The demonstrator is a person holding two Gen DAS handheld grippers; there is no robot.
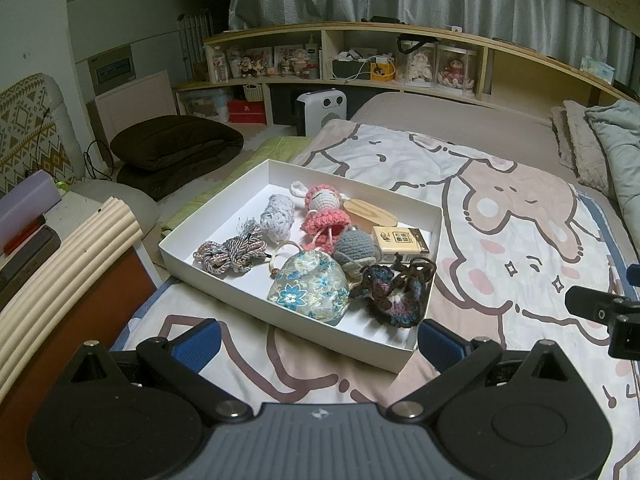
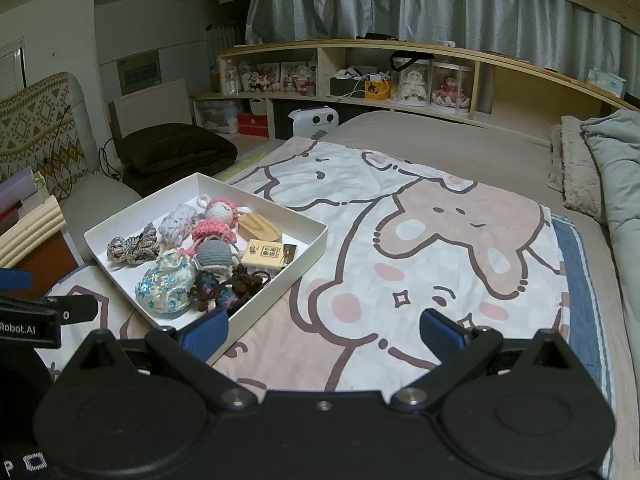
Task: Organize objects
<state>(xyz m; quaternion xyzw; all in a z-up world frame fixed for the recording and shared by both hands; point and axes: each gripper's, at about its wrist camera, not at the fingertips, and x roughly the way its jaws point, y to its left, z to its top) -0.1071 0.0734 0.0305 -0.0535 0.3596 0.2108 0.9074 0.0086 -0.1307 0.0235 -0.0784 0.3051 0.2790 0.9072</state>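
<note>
A shallow white box (image 1: 224, 196) lies on the cartoon-print blanket (image 1: 500, 240) on the bed. It holds several small things: a pink crochet doll (image 1: 324, 210), a floral pouch (image 1: 310, 286), a braided cord bundle (image 1: 232, 254), a dark crochet piece (image 1: 394, 292), a small tan box (image 1: 400, 242) and a wooden piece (image 1: 370, 212). My left gripper (image 1: 318, 344) is open and empty just in front of the box's near edge. My right gripper (image 2: 324, 338) is open and empty over the blanket, right of the box (image 2: 316, 240).
A bedside unit (image 1: 60, 280) with a ribbed cream rim stands at the left. Dark folded cushions (image 1: 176, 146) and a white heater (image 1: 320, 110) are on the floor beyond. Shelves (image 1: 360, 32) line the back wall. Pillows (image 2: 616, 168) lie at the right.
</note>
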